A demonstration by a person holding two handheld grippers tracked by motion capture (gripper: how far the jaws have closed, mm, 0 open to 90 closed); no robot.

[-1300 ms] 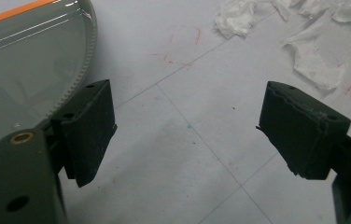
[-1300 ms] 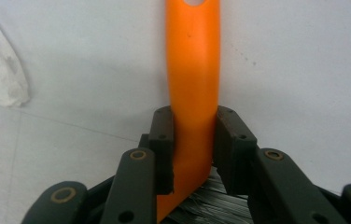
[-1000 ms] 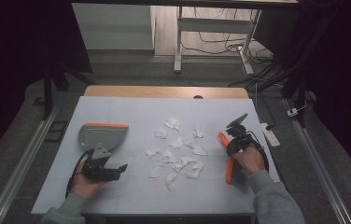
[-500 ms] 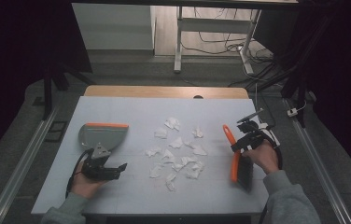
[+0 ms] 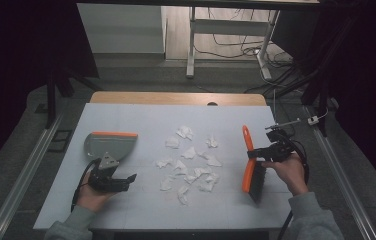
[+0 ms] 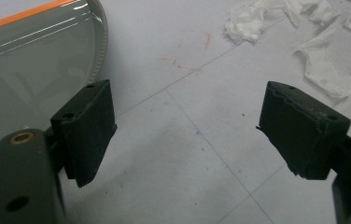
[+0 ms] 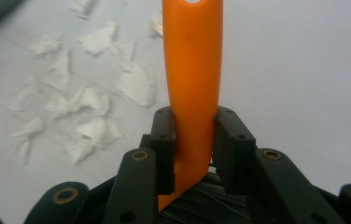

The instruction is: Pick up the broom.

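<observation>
The tabletop (image 5: 141,120) is a wide, pale, matt sheet with faint ruled lines and a few small red marks, over a wooden board whose far edge shows as a tan strip.

On its left part lies a dustpan (image 5: 110,145), a flat grey plastic scoop with a curved rim and an orange strip along its far lip; in the left gripper view its smooth, slightly glossy floor sits just beside the left jaw.

On the right part, the brush (image 5: 250,170) has a smooth orange plastic handle, long and tapering, with dark bristles at the near end. The right claw (image 7: 193,149) is clamped across the handle just above the bristles.

Between dustpan and brush, scraps of torn white paper (image 5: 188,162) lie scattered, crumpled and ragged-edged.

The left claw (image 6: 185,135) stands wide, holding nothing, its black blocky pads above bare tabletop just beside the dustpan.

No writing can be read anywhere.
</observation>
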